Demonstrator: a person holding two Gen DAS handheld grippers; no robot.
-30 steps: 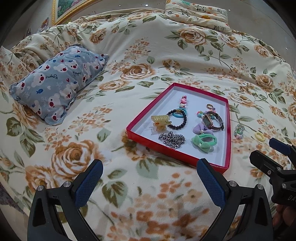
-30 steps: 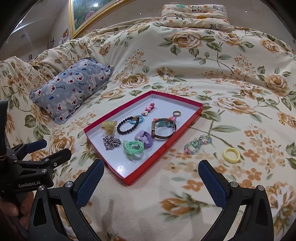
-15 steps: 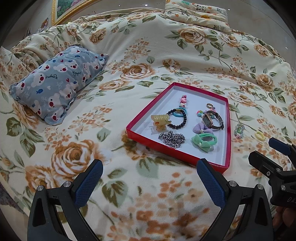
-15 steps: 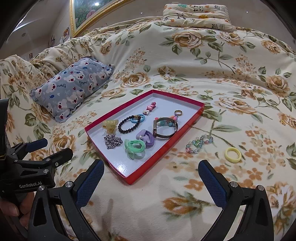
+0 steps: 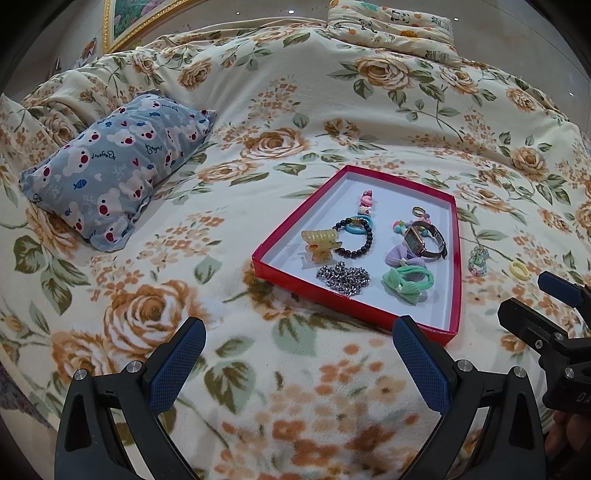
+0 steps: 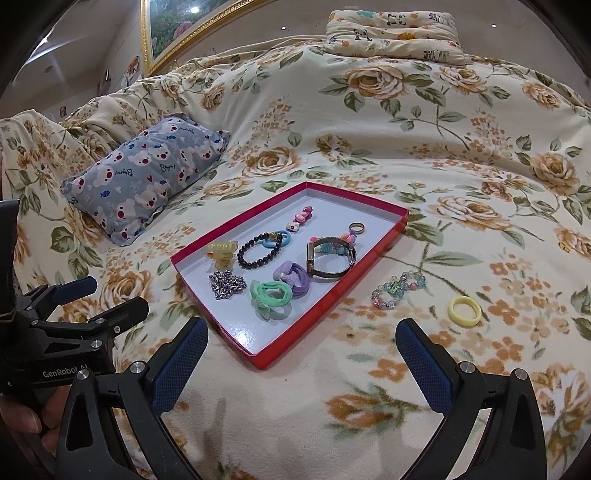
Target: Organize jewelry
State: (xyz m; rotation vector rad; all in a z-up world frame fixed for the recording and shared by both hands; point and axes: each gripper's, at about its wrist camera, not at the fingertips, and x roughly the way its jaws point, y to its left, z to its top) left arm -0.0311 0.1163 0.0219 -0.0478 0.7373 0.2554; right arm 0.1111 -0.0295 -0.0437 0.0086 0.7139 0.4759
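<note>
A red-rimmed tray (image 5: 457,266) (image 6: 384,236) lies on the floral bedspread and holds several jewelry pieces: a watch (image 6: 328,264), a black bead bracelet (image 6: 258,253), a silver chain (image 6: 226,285), green (image 6: 269,297) and purple hair ties, a claw clip (image 5: 320,243), a ring (image 6: 356,228). Right of the tray on the blanket lie a pastel bead bracelet (image 6: 397,290) (image 5: 477,260) and a yellow ring band (image 6: 464,311) (image 5: 518,269). My left gripper (image 5: 299,363) is open and empty, near the tray's front edge. My right gripper (image 6: 301,356) is open and empty, in front of the tray.
A grey bear-print pillow (image 5: 110,170) (image 6: 144,173) lies left of the tray. A folded panda-print quilt (image 6: 393,31) sits at the far end of the bed. A gold picture frame (image 6: 177,33) hangs at the back left.
Both grippers have barely shifted; the view has drifted slightly. Nothing was picked up or released.
</note>
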